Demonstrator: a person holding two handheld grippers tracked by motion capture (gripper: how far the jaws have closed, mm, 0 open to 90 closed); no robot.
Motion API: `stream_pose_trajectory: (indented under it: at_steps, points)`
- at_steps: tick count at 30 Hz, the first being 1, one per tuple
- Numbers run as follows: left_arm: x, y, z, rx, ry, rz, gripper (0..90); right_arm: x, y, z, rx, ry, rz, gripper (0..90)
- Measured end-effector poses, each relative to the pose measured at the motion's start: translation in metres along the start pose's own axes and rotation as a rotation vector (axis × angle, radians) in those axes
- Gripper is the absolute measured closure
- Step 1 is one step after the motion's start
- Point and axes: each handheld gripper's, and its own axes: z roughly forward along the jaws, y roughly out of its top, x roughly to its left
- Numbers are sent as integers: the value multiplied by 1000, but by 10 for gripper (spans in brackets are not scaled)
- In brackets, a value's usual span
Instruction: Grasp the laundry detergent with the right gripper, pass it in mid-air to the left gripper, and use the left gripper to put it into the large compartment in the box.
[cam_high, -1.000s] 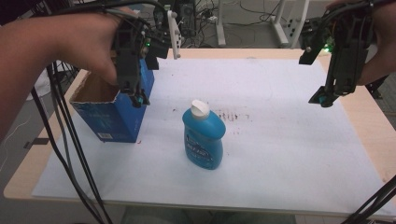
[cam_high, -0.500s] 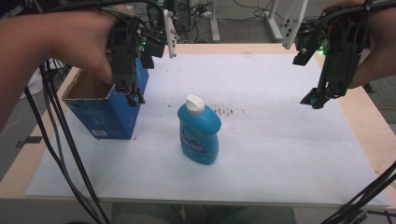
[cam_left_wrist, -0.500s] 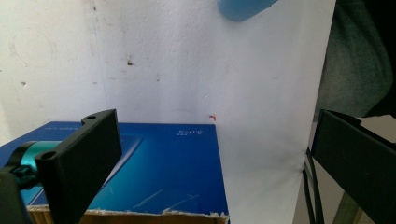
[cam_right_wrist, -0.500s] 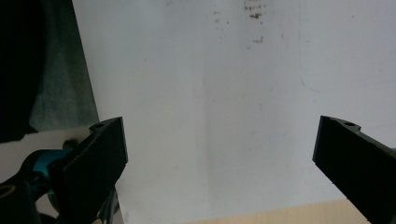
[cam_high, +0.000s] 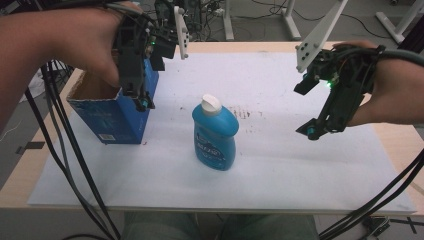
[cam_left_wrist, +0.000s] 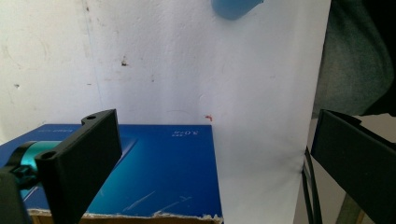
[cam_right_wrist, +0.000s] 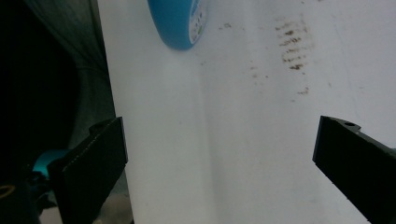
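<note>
Your left claw (cam_high: 142, 97) hangs open over the blue box (cam_high: 112, 117) near the tabletop's (cam_high: 260, 47) left edge. Your right claw (cam_high: 320, 127) is open too, empty, near the right edge, well apart from the upright blue bottle (cam_high: 215, 135) mid-tabletop.

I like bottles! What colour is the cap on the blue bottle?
White. The cap tops the blue bottle, clearest in the high view.

a: work surface?
b: wooden table (cam_high: 280, 46), white sheet (cam_high: 280, 165) on top, brown stains (cam_high: 248, 112) mid-sheet.
a: behind it?
b: grey floor (cam_high: 260, 22), white stand legs (cam_high: 287, 20), cables.
</note>
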Motion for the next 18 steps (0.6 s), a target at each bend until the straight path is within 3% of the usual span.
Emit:
stream_pose_trajectory:
  at_steps: [7, 18]
  points:
    - [-1, 1, 1, -2, 0, -1, 17, 5, -8, 24, -96, 26, 40, 21]
    - [-1, 1, 5, -8, -5, 5, 18, 11, -15, 60, -226, 26, 112, 21]
